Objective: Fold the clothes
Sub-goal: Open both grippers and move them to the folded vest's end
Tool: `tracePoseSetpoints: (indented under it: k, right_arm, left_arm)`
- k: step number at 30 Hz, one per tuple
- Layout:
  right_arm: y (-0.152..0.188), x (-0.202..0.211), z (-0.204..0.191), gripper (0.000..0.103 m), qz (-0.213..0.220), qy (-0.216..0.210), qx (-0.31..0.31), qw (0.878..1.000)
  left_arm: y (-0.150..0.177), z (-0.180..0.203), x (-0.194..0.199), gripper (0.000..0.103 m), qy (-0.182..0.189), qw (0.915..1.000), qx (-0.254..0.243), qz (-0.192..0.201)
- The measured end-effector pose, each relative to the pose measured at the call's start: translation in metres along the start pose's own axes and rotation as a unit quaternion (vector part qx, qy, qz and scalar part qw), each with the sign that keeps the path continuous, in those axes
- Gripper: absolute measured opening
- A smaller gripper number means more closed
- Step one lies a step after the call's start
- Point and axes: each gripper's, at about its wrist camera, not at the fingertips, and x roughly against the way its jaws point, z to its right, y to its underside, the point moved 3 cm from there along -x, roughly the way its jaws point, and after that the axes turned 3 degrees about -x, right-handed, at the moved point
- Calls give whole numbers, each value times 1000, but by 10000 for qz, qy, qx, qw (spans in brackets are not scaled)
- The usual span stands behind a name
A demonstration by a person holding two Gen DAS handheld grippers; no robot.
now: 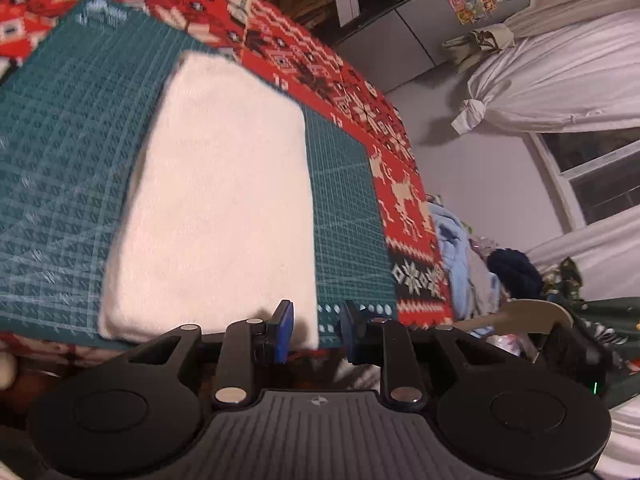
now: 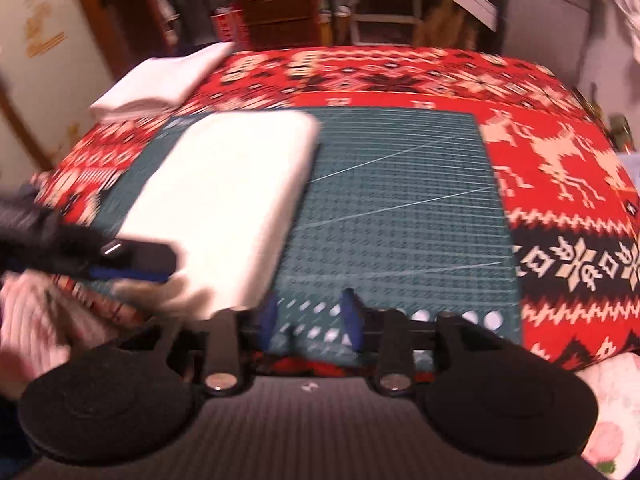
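White towel (image 1: 216, 200) between parted claws

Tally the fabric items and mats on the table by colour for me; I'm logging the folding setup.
White: 2, the folded cloth on the mat and the folded stack at the far left corner.
Green: 1, the cutting mat.
Red patterned: 1, the tablecloth.
Total: 4.

Warm dim indoor light, motion blur, fisheye-bent edges.
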Motion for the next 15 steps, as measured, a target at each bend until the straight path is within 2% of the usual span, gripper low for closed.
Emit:
tracePoseSetpoints:
  k: [1,2,4,5,6,7,8,12,15]
  right_arm:
    - [-7,-6,5,50,-144,96,-72,9998]
    - [-14,-13,10,64,-286,190,-141,9993]
    - [-27,-23,19,72,-439,291,-190,9984]
    - [-33,-27,22,83,-499,338,-178,9980]
    - [-38,-31,26,92,-554,384,-166,9976]
    - [-43,-34,30,95,-558,429,-157,9974]
    - [-47,-38,34,101,-595,491,-167,9969]
    - [-57,-57,50,102,-1003,613,-246,9928]
    - [-60,-72,58,102,-1286,802,-175,9883]
  left_arm:
    - [-3,1,3,38,-102,9999,-76,35]
    - [-6,2,5,40,-204,9997,-152,71]
    - [-12,5,10,47,-413,9986,-315,139]
    - [-16,6,13,50,-521,9977,-400,175]
    - [-20,6,16,58,-629,9966,-489,215]
    - [-25,4,20,67,-769,9950,-576,263]
    - [-29,2,23,71,-915,9931,-663,313]
    - [-50,-13,32,85,-1464,9845,-900,353]
    - [-64,-27,32,87,-1804,9781,-1007,260]
